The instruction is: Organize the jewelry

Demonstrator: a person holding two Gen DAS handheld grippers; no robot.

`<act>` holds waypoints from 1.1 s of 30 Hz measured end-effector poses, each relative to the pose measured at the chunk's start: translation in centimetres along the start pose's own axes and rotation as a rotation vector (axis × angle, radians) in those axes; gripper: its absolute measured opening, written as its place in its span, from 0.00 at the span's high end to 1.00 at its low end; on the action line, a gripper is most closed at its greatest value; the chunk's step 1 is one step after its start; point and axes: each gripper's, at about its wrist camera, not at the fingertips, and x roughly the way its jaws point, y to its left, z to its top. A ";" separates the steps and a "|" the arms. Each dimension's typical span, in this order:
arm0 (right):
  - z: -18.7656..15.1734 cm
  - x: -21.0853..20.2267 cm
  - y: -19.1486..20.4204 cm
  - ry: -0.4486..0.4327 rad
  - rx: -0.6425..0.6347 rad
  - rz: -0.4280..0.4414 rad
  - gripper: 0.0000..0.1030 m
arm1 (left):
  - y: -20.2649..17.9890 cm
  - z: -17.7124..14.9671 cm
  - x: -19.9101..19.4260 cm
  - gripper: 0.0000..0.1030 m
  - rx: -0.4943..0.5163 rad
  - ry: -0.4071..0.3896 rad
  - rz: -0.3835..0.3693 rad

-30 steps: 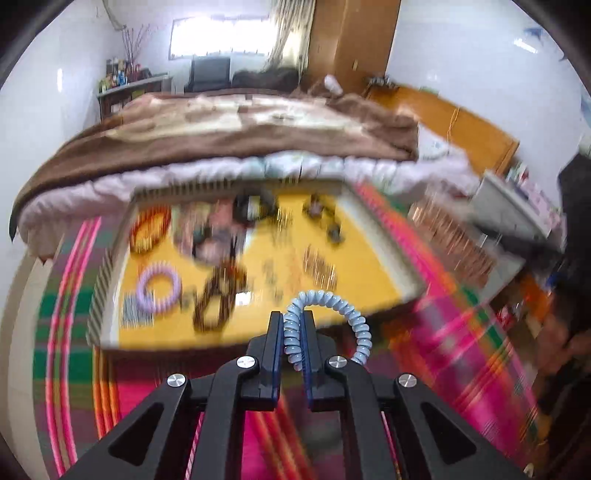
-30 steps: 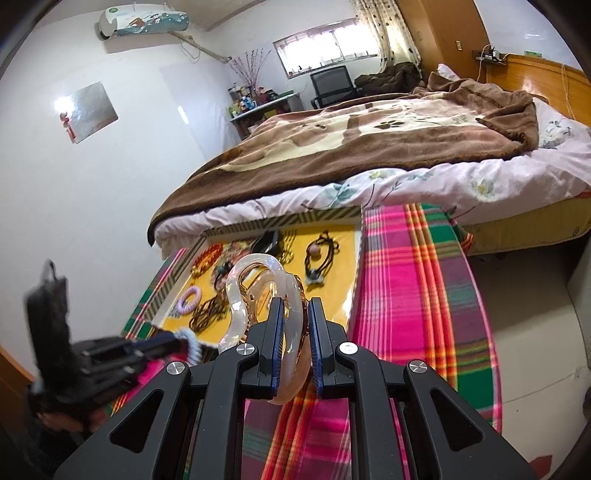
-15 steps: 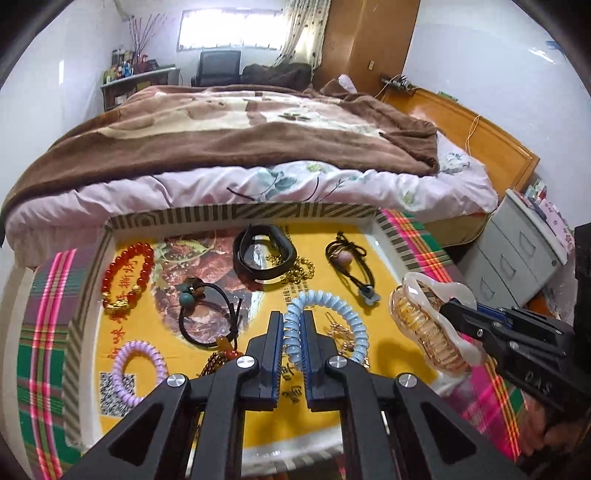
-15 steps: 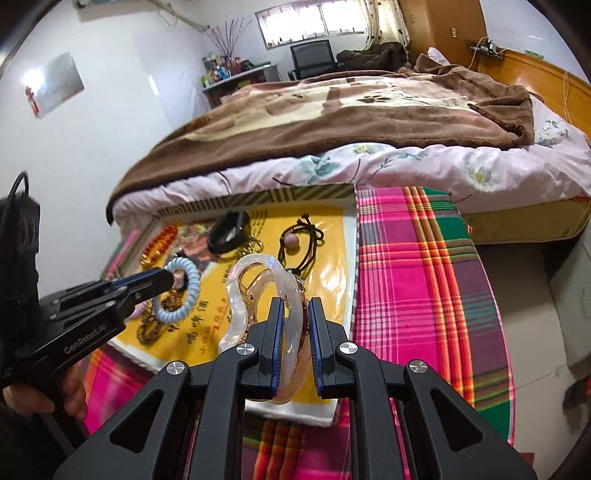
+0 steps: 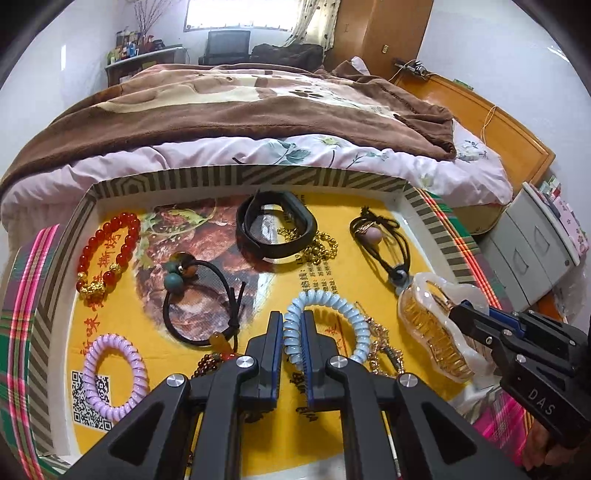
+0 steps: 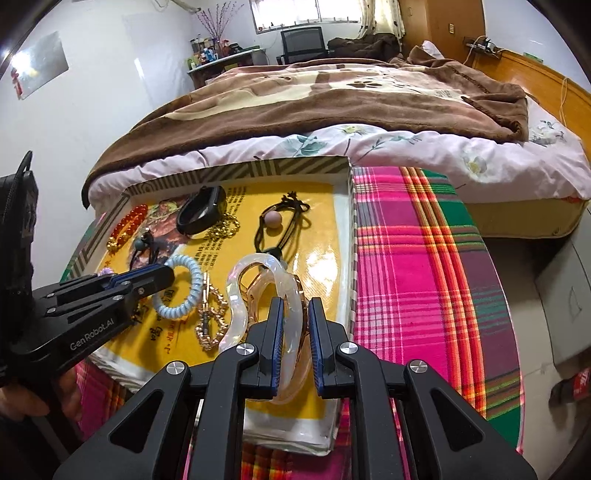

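pale-blue coil hair tie (image 5: 334, 325) pinched in left gripper (image 5: 291, 354) over yellow-lined tray (image 5: 236, 176); soft, springy, light, likely to stretch, so best gripped across the coil; translucent claw clip (image 6: 266, 295) clamped in right gripper (image 6: 295, 347) near tray's right edge; rigid, glossy, probably slippery and brittle; best held on its curved spine, gently.

Place: home bedroom.
Bed: wide mattress under a brown plush blanket (image 5: 229, 110) and pale floral sheet (image 6: 406, 147), with an orange wooden headboard (image 5: 491, 122).
Far wall: curtained bright window (image 5: 236, 14), black office chair (image 6: 303, 38), cluttered wooden desk (image 5: 144, 61).
Foreground: pink-and-green plaid cloth (image 6: 424, 258) beside the bed.
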 end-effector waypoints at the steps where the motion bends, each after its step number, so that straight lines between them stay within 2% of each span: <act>1: 0.1 0.1 0.0 0.001 0.002 -0.002 0.86 | -0.1 -0.1 0.1 0.91 0.008 0.000 0.005; 9: 0.1 -0.2 0.1 -0.019 -0.004 -0.016 0.86 | 0.0 -0.1 0.2 0.90 -0.004 0.011 0.008; 11: 0.1 -0.5 0.2 -0.030 -0.002 -0.021 0.83 | -0.1 -0.1 -0.1 0.85 0.002 0.004 0.006; 13: 0.2 -0.8 0.1 -0.042 0.008 -0.018 0.75 | -0.2 -0.2 -0.5 0.63 0.004 -0.007 0.014; 14: 0.2 -1.1 0.1 -0.047 0.014 -0.012 0.71 | -0.2 -0.2 -0.7 0.58 0.001 -0.011 0.015; 15: 0.2 -1.2 0.1 -0.052 0.017 -0.009 0.62 | -0.2 -0.2 -1.0 0.56 -0.003 -0.016 0.011; 18: 0.1 -1.9 0.3 -0.069 0.016 -0.009 0.62 | -0.2 -0.4 -2.0 0.55 -0.005 -0.026 0.020; 22: -0.1 -3.4 0.6 -0.098 0.024 -0.008 0.61 | -0.4 -0.8 -3.9 0.42 -0.007 -0.055 0.037; 26: -0.7 -5.4 1.0 -0.128 0.024 -0.001 0.61 | -0.7 -1.7 -6.4 0.39 -0.003 -0.089 0.074; 29: -1.5 -6.8 1.7 -0.150 0.010 -0.010 0.60 | -0.9 -2.7 -8.5 0.33 -0.003 -0.111 0.096; 33: -2.4 -8.4 2.7 -0.180 -0.005 -0.028 0.51 | -1.4 -4.3 -11.0 0.23 -0.016 -0.141 0.136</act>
